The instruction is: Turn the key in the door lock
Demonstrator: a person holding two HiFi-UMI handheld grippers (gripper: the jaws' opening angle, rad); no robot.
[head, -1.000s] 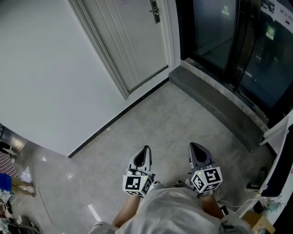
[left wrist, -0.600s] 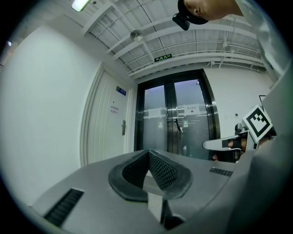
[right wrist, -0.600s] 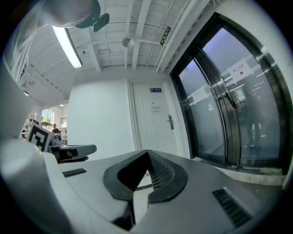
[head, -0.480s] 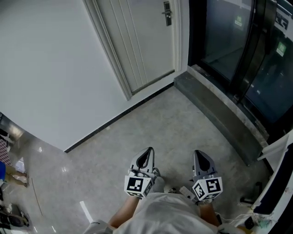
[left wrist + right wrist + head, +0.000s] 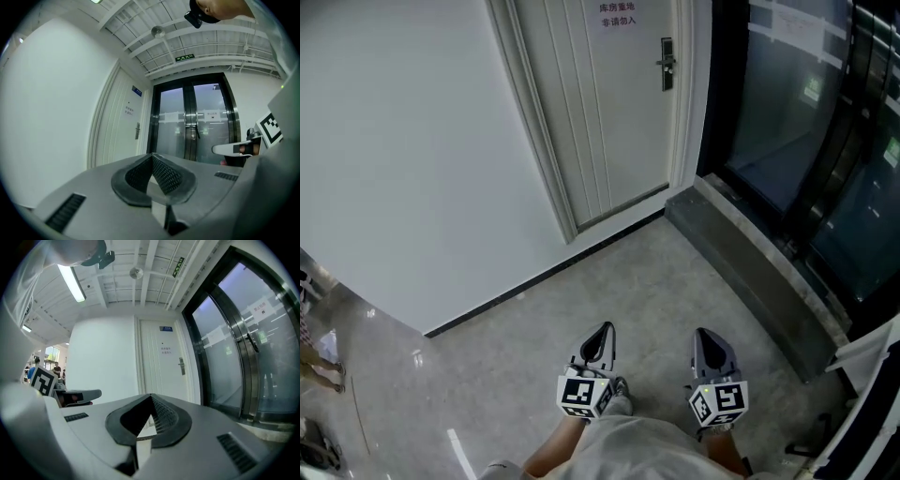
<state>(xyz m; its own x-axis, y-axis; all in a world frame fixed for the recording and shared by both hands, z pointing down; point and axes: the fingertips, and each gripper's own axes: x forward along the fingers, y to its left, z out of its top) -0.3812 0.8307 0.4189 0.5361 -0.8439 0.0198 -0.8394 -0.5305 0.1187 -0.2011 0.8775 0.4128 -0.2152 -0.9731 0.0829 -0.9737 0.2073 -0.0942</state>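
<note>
White door (image 5: 609, 103) filled the upper centre of the head view | its lock (image 5: 667, 64) sat near the top edge, well apart from your tools | you held the left gripper (image 5: 601, 335) at bottom centre, jaws pressed together, empty | your right gripper (image 5: 706, 339) sat beside it, jaws likewise together, empty

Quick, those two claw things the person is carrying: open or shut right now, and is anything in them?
Left gripper: closed, jaws together, holding nothing.
Right gripper: closed, jaws together, holding nothing.
</note>
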